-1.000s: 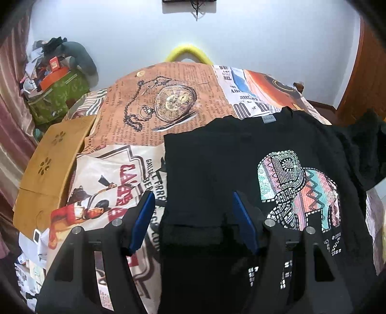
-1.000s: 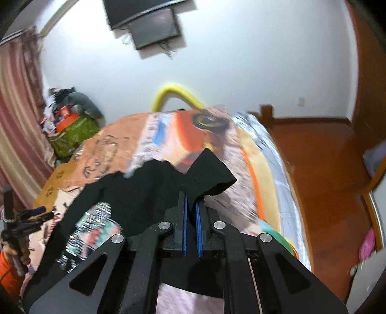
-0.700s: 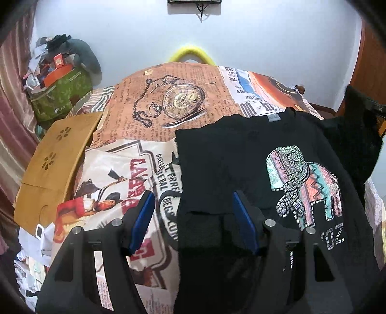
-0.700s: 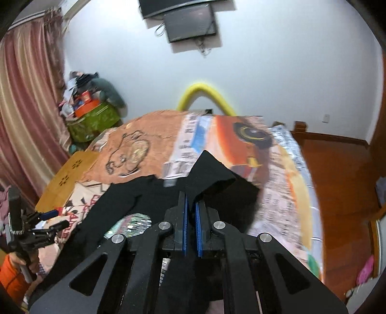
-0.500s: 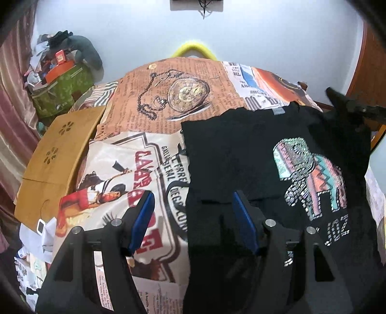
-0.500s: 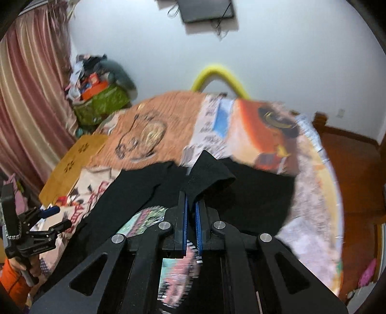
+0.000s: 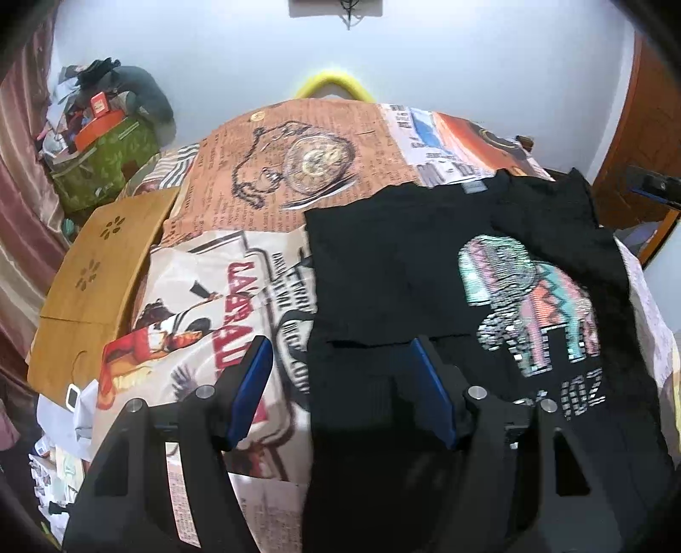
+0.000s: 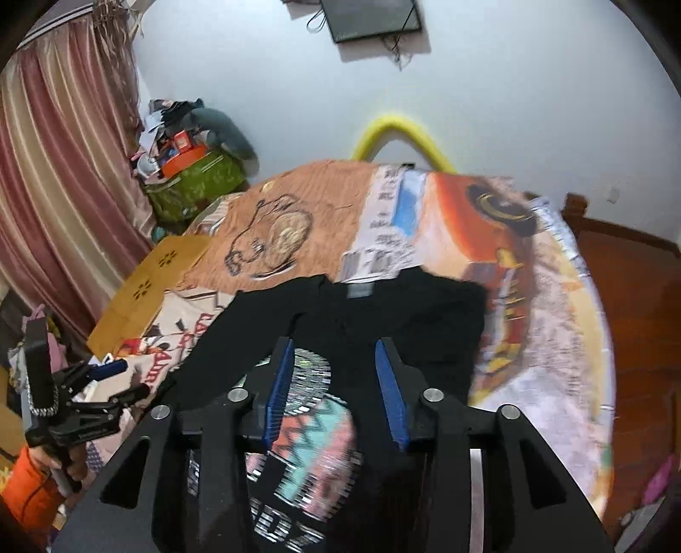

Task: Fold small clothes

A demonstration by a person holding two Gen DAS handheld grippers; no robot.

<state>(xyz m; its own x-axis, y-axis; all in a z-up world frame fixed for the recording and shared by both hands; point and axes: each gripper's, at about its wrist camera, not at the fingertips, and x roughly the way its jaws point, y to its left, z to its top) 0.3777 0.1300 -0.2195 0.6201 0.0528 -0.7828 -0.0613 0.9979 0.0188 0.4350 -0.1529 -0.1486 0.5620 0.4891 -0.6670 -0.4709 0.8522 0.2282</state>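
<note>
Black cotton fills the middle of both views: the t-shirt [image 7: 447,276] lies flat on the printed bedspread [image 7: 238,221], collar toward the far wall, its sequinned elephant print [image 7: 532,297] face up and both sleeves folded in over the body. Left gripper [image 7: 338,383] hovers over the shirt's near left edge with its blue pads spread wide and nothing between them, one pad over the bedspread, the other over the black fabric. Right gripper [image 8: 336,385] hangs above the elephant print [image 8: 306,425], its fingers parted too and holding nothing. From the right wrist view the left gripper [image 8: 115,383] shows at the far left, carried by a hand in an orange sleeve. The right wrist picture is blurred, so whether the folded right sleeve lies quite smooth is hard to say. Around the bed: a wooden board [image 7: 98,272] with flower cut-outs leans along the left side, a green bag [image 7: 102,166] heaped with clutter sits in the far left corner by the striped curtain [image 8: 55,191], a yellow arch [image 8: 396,136] rises behind the far end of the bed, and a dark screen [image 8: 370,17] hangs on the white wall.
</note>
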